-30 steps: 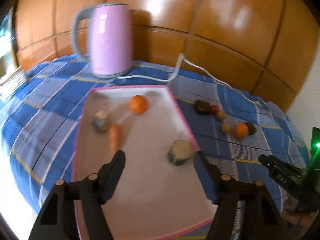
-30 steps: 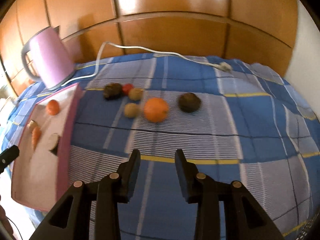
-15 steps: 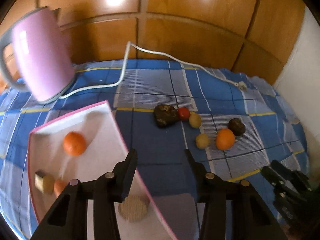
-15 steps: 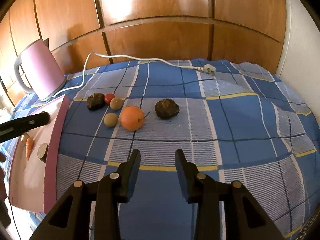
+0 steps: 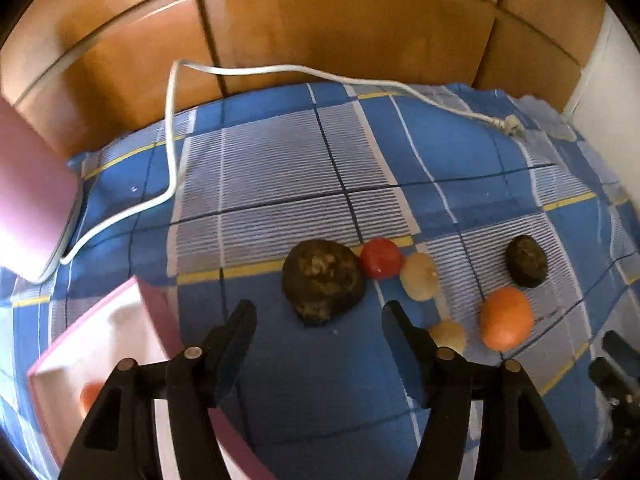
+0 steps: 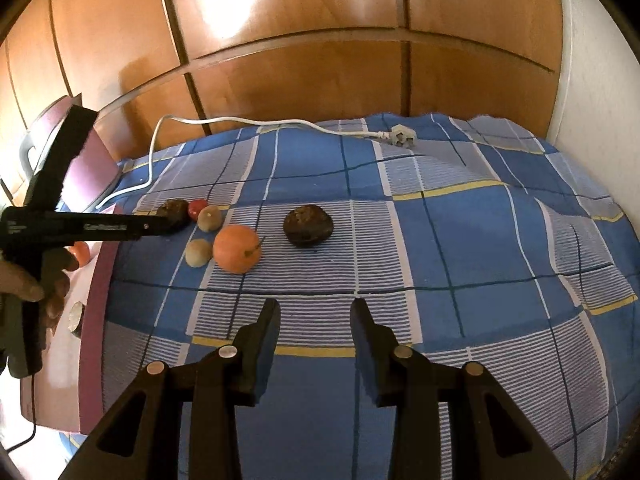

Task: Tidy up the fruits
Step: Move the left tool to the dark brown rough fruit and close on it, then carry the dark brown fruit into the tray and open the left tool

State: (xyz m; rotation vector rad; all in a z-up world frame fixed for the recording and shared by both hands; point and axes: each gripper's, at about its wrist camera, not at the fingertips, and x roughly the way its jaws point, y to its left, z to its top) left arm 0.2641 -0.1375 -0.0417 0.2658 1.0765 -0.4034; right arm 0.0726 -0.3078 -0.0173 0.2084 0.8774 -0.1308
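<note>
Over the dark lumpy round fruit (image 5: 323, 282), our left gripper (image 5: 319, 318) is opening, empty; we straddle it, red tomato (image 5: 380, 258) at two o'clock.

In my left wrist view, the pink kettle (image 5: 32, 204) is cut off by the left edge, and the pink-rimmed tray (image 5: 100, 344) is blurred and partly hidden behind my left claw (image 5: 318, 320). An orange item (image 5: 90, 396) in the tray is too blurred to identify. In my right wrist view, my left claw's arm covers part of the nearest dark fruit (image 6: 176, 210).
</note>
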